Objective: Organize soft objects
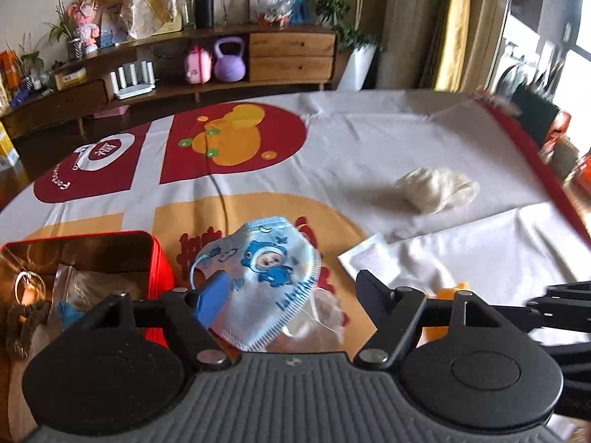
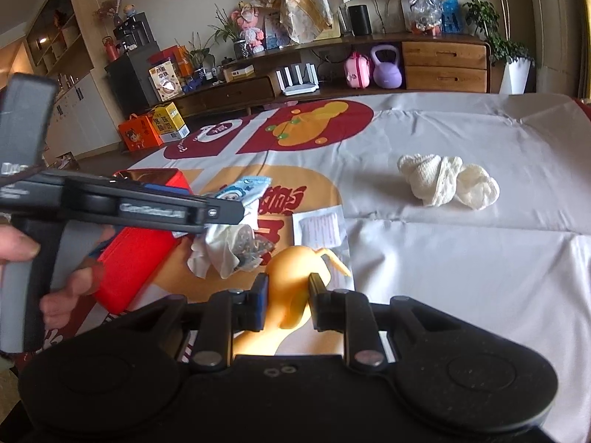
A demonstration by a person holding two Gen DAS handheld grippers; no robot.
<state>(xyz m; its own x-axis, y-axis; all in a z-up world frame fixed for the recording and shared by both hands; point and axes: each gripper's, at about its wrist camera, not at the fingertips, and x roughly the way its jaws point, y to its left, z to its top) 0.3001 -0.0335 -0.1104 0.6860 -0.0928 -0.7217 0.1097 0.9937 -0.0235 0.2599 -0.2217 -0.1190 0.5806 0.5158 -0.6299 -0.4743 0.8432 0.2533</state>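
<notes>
Left wrist view
Left claw (image 1: pixel 291 291): I see its jaws standing wide apart, the blue pad (image 1: pixel 212 301) on one side and the black finger (image 1: pixel 373 288) on the other, neither pressing on anything.
Mask (image 1: pixel 258 273): a light blue child's mask with a cartoon print sits between my jaws, one edge against the blue pad, its lower part over a clear plastic bag (image 1: pixel 317 325).
Tin (image 1: pixel 122 258): a red open box just to the left of the mask, with a bag and bits of cord inside.
Cloth (image 1: pixel 436 188): a white knitted bundle lies well apart, further out to the right on the desk (image 1: pixel 369 140).
Packet (image 1: pixel 369 258): a flat white sachet lies beside the black finger.

Right wrist view
Right claw (image 2: pixel 288 295): I have it clamped on the toy (image 2: pixel 291 277), a soft yellow-orange figure squeezed between the pads.
Left claw (image 2: pixel 221 210): seen from the side, its tip over the mask (image 2: pixel 243 186) and beside the tin (image 2: pixel 136 251); a hand (image 2: pixel 66 288) grips its handle.
Cloth (image 2: pixel 447 181): lies alone on the white sheet, far right.
Packet (image 2: pixel 319 229): just beyond the toy.
</notes>
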